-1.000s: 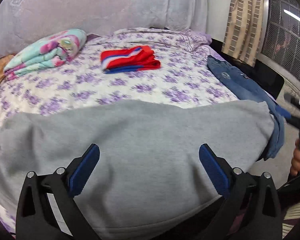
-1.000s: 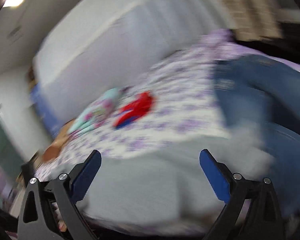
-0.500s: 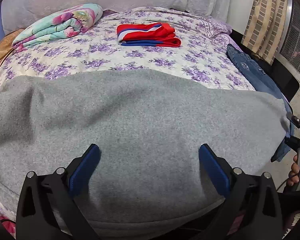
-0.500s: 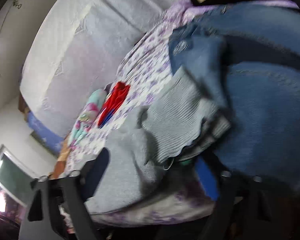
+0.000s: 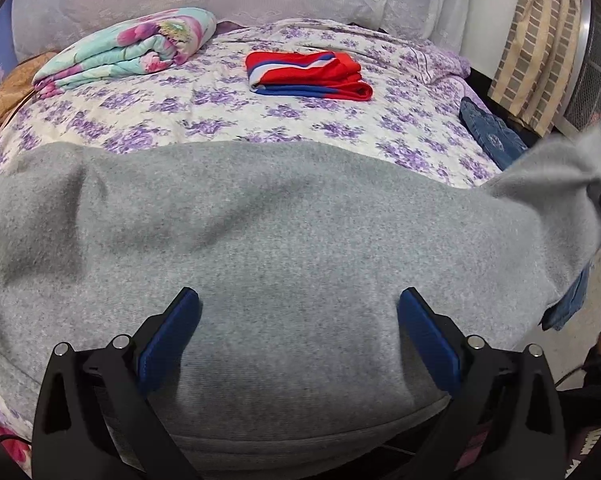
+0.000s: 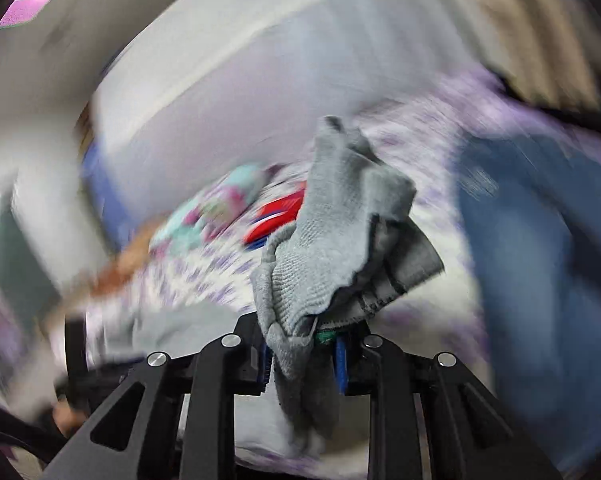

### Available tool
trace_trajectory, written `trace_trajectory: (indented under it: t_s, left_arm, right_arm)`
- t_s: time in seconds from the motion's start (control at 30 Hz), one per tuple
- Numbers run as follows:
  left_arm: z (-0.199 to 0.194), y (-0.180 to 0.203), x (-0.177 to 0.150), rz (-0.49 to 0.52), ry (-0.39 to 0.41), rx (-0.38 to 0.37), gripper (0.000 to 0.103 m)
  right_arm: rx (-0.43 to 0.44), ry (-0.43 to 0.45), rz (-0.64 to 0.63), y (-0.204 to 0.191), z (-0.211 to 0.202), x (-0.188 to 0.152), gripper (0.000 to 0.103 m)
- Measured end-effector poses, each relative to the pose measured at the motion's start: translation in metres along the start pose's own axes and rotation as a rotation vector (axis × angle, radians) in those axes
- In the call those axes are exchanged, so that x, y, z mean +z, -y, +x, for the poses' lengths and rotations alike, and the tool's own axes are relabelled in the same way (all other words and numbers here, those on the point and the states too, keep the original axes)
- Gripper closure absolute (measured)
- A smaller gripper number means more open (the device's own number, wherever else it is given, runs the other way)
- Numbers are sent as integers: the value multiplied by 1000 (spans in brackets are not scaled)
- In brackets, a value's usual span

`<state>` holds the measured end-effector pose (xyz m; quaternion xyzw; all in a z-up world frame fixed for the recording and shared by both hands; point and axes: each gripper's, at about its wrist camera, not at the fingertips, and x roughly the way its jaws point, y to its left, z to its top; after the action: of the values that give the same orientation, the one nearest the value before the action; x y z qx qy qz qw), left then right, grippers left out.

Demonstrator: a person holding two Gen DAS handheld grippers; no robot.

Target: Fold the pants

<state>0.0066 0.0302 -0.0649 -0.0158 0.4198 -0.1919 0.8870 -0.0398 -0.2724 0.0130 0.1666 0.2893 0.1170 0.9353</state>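
The bed [image 5: 148,112] carries the grey pants [image 5: 284,240], spread wide across its near edge, fuzzy and a bit rumpled. The right gripper [image 6: 302,356] has its jaws clenched on the ribbed cuff, lifted at 3 o'clock, probably to fold over. The left gripper [image 5: 298,332] hovers with jaws released.

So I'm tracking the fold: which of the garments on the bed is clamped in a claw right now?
The grey pants: their ribbed end is pinched in the right claw. The folded red garment and the jeans lie untouched.
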Motion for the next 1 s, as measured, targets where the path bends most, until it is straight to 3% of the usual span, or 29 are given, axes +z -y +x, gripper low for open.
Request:
trace_trajectory:
  t_s: [0.1, 0.17, 0.23, 0.27, 0.3, 0.37, 0.47, 0.5, 0.57, 0.67, 0.73, 0.8, 0.83, 1.0]
  left_arm:
    - [-8, 0, -1, 0, 22, 11, 5]
    - [-17, -3, -3, -5, 41, 31, 5]
    - [-25, -11, -6, -17, 50, 59, 5]
    - [-29, -15, -7, -26, 51, 72, 5]
    - [-32, -20, -9, -36, 54, 82, 5]
    - [-39, -33, -14, -60, 65, 91, 5]
    - [-43, -40, -17, -75, 74, 77, 5]
    - [-43, -38, -17, -68, 77, 85, 5]
    - [-40, -36, -17, -62, 76, 88, 5]
    - [-38, -35, -18, -60, 77, 90, 5]
    - [-39, -34, -18, -61, 78, 86, 5]
    - [-39, -34, -19, -63, 80, 80, 5]
    - [-40, -34, -19, -62, 82, 78, 5]
    - [-39, -34, -20, -56, 81, 76, 5]
  right_arm:
    - [46, -123, -248, -84, 42, 2, 78]
    - [37, -205, -403, -129, 78, -20, 66]
    - [37, -368, -549, -160, 130, -65, 26]
    - [33, -401, -586, -166, 141, -79, 19]
    - [17, -367, -664, -176, 138, -97, 9]
    - [72, -305, -724, -188, 118, -100, 8]
    - [216, -279, -616, -178, 90, -75, 9]
    - [248, -251, -581, -172, 77, -65, 10]
    - [232, -233, -575, -170, 72, -51, 16]
    - [149, -281, -612, -176, 82, -47, 36]
    - [118, -357, -609, -175, 106, -49, 73]
    - [143, -426, -524, -160, 133, -45, 78]
    - [172, -438, -473, -153, 136, -41, 89]
    - [264, -334, -366, -147, 112, -4, 94]
